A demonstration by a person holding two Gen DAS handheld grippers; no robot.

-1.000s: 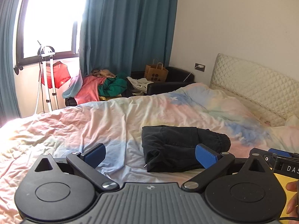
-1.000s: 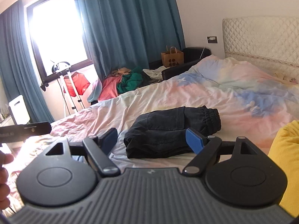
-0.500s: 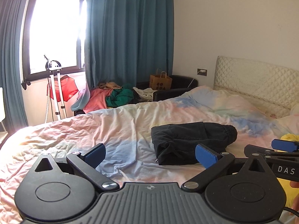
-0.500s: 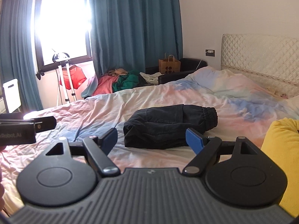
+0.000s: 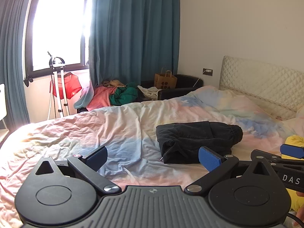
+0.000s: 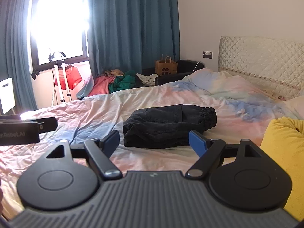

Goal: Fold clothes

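Ahead, a folded black garment (image 5: pixel 197 140) lies on the pastel bedspread (image 5: pixel 117 129), beyond the fingertips of both grippers and touched by neither. Both the left gripper (image 5: pixel 153 156) and the right gripper (image 6: pixel 153 142) have their jaws spread wide and empty. Just right of the right gripper sits a yellow garment (image 6: pixel 285 144).
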